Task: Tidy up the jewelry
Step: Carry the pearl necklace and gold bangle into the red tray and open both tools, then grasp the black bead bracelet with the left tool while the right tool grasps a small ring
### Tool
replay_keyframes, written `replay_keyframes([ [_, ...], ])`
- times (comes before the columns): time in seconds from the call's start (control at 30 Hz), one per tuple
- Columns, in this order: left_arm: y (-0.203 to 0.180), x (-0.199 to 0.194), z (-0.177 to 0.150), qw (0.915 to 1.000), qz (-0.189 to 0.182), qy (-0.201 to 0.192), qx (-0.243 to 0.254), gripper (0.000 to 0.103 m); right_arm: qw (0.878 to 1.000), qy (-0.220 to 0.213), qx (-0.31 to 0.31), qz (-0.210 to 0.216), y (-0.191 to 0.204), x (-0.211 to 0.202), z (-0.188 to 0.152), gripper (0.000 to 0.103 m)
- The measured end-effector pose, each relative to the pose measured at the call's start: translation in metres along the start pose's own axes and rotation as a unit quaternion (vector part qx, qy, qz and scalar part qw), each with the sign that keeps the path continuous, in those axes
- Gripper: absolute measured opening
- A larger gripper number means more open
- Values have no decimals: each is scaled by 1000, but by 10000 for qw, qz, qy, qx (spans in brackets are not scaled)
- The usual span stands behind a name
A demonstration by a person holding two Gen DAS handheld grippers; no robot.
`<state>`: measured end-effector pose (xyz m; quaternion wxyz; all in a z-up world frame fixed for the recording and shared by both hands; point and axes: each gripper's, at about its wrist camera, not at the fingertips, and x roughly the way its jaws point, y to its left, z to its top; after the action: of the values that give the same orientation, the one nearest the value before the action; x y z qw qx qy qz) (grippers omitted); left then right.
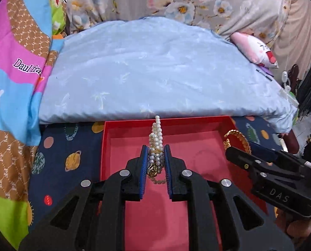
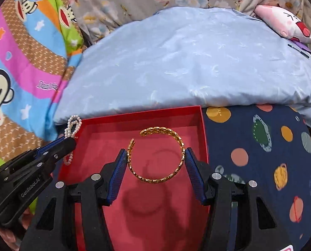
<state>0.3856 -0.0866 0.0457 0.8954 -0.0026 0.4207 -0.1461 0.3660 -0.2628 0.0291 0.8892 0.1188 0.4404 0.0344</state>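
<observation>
Both over the red box (image 2: 203, 129) — left tool (image 1: 156, 156) pinching pearls (image 1: 156, 136) (bunched), right tool (image 2: 156, 161) pinching the gold bangle (image 2: 157, 178).

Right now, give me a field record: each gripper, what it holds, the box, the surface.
left gripper: shut on pearl bracelet, held over the box
right gripper: shut on gold cuff bangle, held over the box
red box: open, no lid in view, pink floor, nothing lying in it that shows
surface: navy planet-print sheet
behind box: light blue pillow
bangle shadow: falls on the box floor
</observation>
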Motion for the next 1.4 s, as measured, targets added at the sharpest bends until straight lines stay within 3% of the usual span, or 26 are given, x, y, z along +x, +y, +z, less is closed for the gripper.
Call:
replay_keyframes([
  [0.17, 5, 31, 5, 9997, 11, 243, -81, 18, 9999, 137, -71, -45, -3, 24, 12, 57],
  [0.23, 9, 32, 8, 9996, 64, 141, -219, 50, 9998, 46, -139, -111, -4, 23, 16, 60],
  [0.3, 14, 24, 11, 9993, 126, -50, -355, 59, 9997, -127, -138, -163, -6, 12, 16, 69],
  [0.4, 17, -3, 12, 9987, 255, -298, -339, 60, 9991, -377, -127, -114, -9, -19, 10, 69],
  [0.5, 25, -42, 2, 9976, 288, -481, -396, 71, 9978, -596, -224, -205, -9, -62, -7, 72],
  [0.63, 32, -101, -35, 9961, 428, -684, -359, 82, 9957, -784, -339, -366, -11, -121, -52, 76],
  [0.83, 32, -150, -115, 9959, 756, -471, -173, 82, 9943, -746, -324, -689, -20, -179, -142, 78],
  [1.07, 27, -155, -208, 9955, 899, 223, -186, 82, 9964, -358, 53, -764, -31, -202, -239, 78],
  [1.23, 20, -147, -242, 9956, 742, 476, -332, 82, 9964, -139, 127, -831, -27, -204, -286, 78],
  [1.4, 8, -135, -244, 9955, 768, 469, -282, 75, 9973, -4, 235, -697, -25, -202, -307, 78],
])
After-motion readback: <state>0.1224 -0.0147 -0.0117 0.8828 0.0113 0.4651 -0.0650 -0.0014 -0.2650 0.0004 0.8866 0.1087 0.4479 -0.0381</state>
